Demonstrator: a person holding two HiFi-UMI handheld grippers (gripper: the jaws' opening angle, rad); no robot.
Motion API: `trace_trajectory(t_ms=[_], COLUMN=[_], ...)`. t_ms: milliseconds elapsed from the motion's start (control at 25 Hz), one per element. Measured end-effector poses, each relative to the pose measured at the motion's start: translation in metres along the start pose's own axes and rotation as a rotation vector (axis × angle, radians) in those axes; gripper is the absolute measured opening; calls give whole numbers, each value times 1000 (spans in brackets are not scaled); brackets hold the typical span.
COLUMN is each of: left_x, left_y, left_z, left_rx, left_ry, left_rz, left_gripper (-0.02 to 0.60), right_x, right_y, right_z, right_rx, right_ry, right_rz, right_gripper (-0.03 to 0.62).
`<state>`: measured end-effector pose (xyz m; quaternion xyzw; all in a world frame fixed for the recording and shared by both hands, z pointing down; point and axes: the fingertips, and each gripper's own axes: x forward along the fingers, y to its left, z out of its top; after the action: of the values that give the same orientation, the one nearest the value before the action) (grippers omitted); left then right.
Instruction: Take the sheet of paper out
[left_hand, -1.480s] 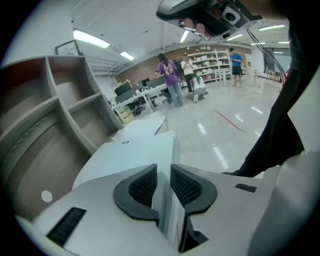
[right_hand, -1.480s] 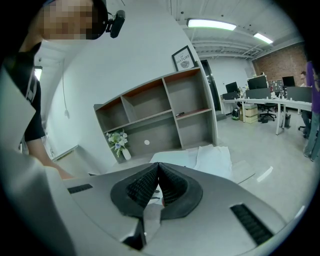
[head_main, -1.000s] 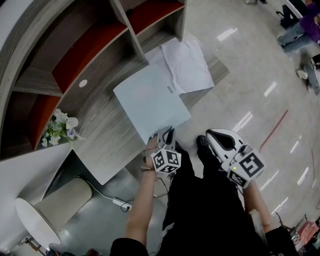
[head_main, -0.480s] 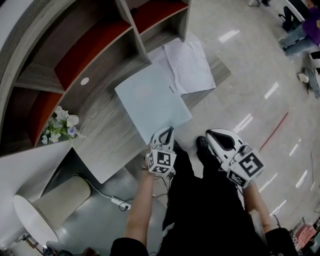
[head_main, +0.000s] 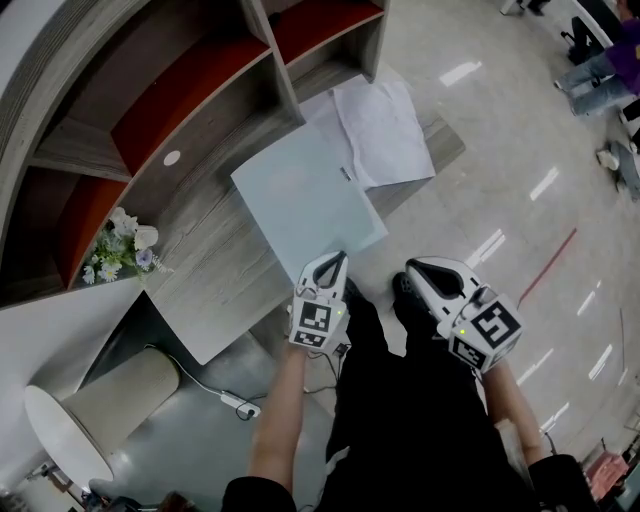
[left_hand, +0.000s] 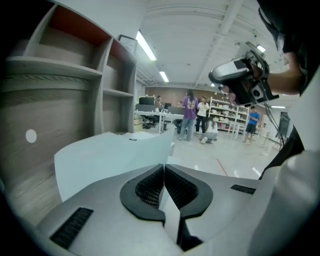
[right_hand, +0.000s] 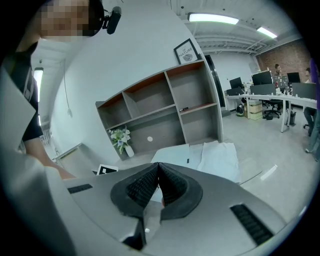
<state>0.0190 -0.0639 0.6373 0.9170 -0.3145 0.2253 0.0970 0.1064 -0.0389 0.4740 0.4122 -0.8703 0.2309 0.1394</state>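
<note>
Pale sheet (head_main: 305, 200) overhangs desk (head_main: 215, 290) edge, corner pinched in left claw (head_main: 338, 260).

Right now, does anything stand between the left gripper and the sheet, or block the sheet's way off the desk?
Nothing visible does. The left gripper is shut on the near corner of the sheet, which lies on top of the desk with nothing resting on it. Crumpled white papers lie only at its far edge.
</note>
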Motion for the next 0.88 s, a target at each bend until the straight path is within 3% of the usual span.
trace_trajectory(t_ms=[880], left_x=[-65], left_y=[12], left_z=[28], left_rx=[-151], left_ry=[-149], left_rz=[137], left_gripper=[18], right_x=[13], right_y=[23], right_z=[19], right_rx=[-66], right_ry=[-27], right_rz=[64], right_gripper=[12])
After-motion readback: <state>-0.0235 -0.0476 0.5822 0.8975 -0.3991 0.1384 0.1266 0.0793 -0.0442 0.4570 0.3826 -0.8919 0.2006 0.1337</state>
